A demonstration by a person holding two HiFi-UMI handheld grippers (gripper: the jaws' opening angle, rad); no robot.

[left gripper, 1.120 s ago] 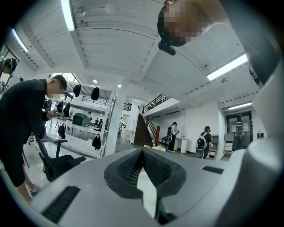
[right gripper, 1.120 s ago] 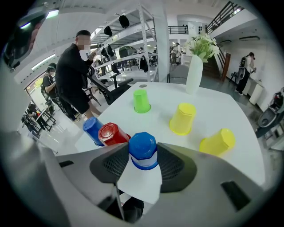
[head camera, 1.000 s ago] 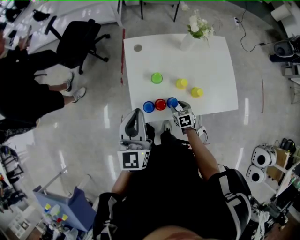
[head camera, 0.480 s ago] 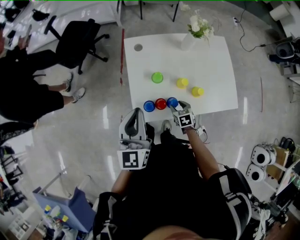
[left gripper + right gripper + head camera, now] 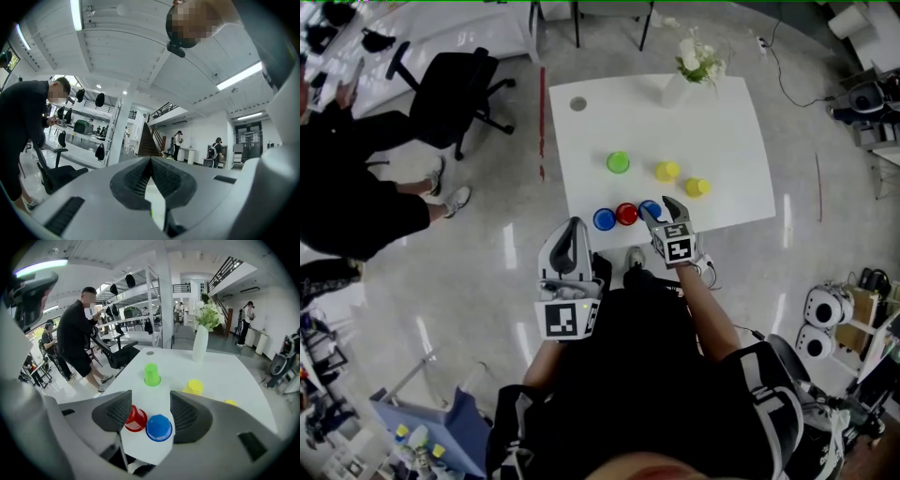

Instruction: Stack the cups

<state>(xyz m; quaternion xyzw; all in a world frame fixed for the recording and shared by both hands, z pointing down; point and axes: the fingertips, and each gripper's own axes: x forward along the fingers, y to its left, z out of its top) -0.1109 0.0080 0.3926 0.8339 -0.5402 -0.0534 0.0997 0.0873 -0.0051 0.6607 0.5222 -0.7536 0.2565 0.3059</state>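
Since the earlier frame, the right gripper (image 5: pixel 662 212) has lifted away from the front edge of the table (image 5: pixel 722 131). Its jaws have just been opening and now stand wide apart, released, with nothing pressed between them. The near blue cup (image 5: pixel 159 427) sits below, clear of both pads. The left gripper (image 5: pixel 151 161) is clenched on nothing and held level off the table. No cup is stacked yet. The near blue cup stands just beside the red cup (image 5: pixel 135 418), with the end blue cup (image 5: pixel 604 218) completing the front row. The green cup (image 5: pixel 151 374) and two yellow cups (image 5: pixel 667 170) stand further back, apart. All are mouth-down, tapered, smooth and glossy, probably thin plastic. We advise lowering the spread jaws squarely astride one cup and closing lightly, since such walls may buckle or slip. Then we lift straight up, clear of the neighbour, and centre the cup over the next one before release. The taper should guide the nesting.
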